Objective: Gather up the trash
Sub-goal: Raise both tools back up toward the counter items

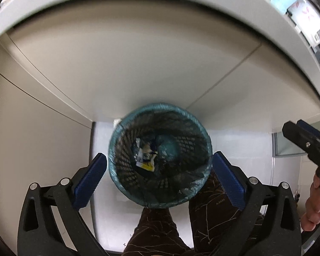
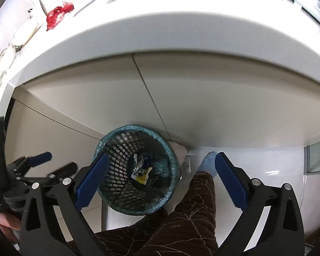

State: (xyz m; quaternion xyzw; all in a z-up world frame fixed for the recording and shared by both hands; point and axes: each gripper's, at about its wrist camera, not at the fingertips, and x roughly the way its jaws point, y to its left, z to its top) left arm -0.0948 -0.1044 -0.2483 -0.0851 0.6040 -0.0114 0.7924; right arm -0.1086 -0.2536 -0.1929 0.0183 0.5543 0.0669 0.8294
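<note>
Blue-padded left gripper (image 1: 160,168) open above bin (image 1: 160,160); wrappers (image 1: 145,155) inside.

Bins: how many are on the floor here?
1. A black mesh bin with a teal liner stands on the floor against the cabinet, wrappers at its bottom. Others may sit outside the view.

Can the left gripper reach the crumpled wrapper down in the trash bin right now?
Probably yes: the left gripper hangs open right over the trash bin, and nothing covers the wrapper at the bottom. The bin's depth could still hinder it.
</note>
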